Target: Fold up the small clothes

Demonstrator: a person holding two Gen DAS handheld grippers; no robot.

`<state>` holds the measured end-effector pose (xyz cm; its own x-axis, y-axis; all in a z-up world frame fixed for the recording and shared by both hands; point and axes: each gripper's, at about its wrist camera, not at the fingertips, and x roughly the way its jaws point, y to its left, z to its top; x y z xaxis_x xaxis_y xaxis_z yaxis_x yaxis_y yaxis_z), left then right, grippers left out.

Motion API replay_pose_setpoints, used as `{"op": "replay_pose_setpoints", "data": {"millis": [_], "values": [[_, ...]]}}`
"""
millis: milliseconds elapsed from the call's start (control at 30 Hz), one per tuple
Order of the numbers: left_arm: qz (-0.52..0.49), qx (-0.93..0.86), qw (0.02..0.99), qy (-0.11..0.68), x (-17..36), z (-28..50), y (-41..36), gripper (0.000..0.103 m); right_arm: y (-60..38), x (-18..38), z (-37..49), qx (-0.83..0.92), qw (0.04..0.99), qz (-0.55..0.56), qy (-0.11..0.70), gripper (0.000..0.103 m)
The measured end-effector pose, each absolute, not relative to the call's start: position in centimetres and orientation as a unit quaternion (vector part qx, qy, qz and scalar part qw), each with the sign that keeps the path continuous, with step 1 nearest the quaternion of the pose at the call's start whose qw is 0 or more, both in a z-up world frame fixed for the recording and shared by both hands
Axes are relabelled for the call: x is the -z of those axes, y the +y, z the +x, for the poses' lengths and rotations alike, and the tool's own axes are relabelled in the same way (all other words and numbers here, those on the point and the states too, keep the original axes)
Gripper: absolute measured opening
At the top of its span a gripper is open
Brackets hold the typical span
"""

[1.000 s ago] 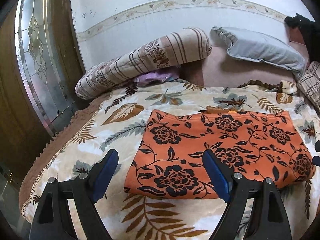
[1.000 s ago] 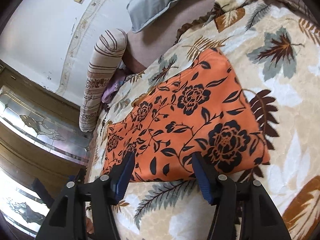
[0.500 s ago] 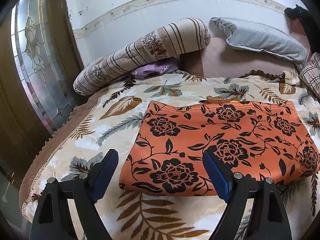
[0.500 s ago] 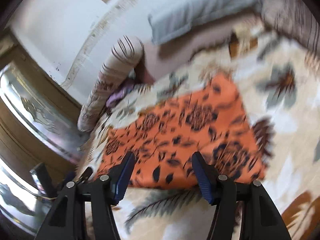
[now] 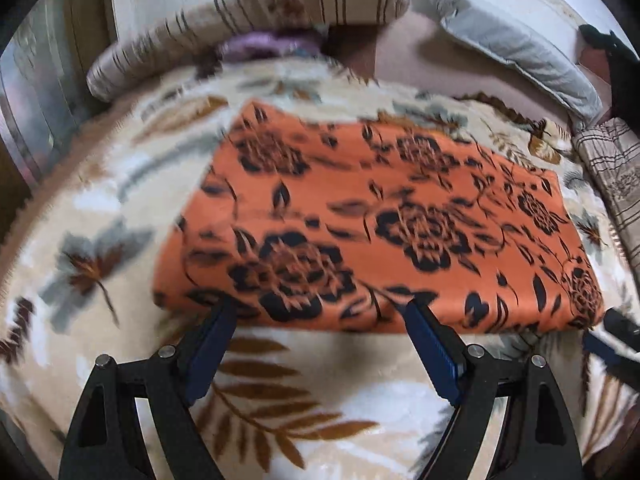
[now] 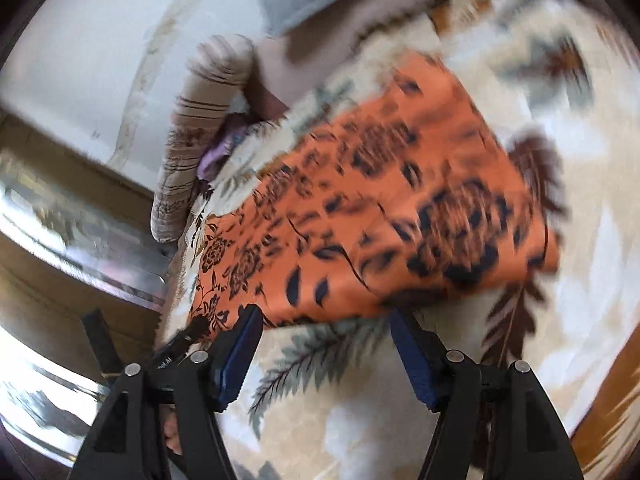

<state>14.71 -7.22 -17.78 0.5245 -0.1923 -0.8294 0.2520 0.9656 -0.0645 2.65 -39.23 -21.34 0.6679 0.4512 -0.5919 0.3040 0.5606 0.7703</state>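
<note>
On cream leaf-print blanket point(image 5: 100, 184), bare around it: folded orange black-flowered cloth point(image 5: 380, 224), near hem at tips of wide-open, empty left gripper point(image 5: 316, 312) and opening, empty right gripper point(image 6: 324, 316), both closer to that hem than a second ago, striped bolster point(image 5: 280, 4) beyond.

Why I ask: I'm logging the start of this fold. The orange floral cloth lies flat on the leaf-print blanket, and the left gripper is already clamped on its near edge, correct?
Not quite. The orange floral cloth does lie flat on the leaf-print blanket, but the left gripper is not clamped on it. The left wrist view shows its jaws standing wide open at the near edge.
</note>
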Motion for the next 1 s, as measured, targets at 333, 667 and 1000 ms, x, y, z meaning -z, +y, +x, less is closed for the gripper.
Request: {"op": "replay_pose_setpoints", "data": {"millis": [333,667,1000], "values": [[-0.118,0.145,0.824,0.534,20.7,17.6,-4.3,0.086,-43.0,25.8,2.9,0.008,0.704,0.62,0.345,0.07],[-0.247,0.16,0.828,0.477,21.5,19.7,-1.4,0.084,-44.0,26.3,4.9,0.052,0.737,0.611,0.286,0.07],[-0.285,0.136,0.83,0.46,22.3,21.3,0.0,0.023,-44.5,26.2,6.6,0.089,0.763,0.553,0.323,0.023]]}}
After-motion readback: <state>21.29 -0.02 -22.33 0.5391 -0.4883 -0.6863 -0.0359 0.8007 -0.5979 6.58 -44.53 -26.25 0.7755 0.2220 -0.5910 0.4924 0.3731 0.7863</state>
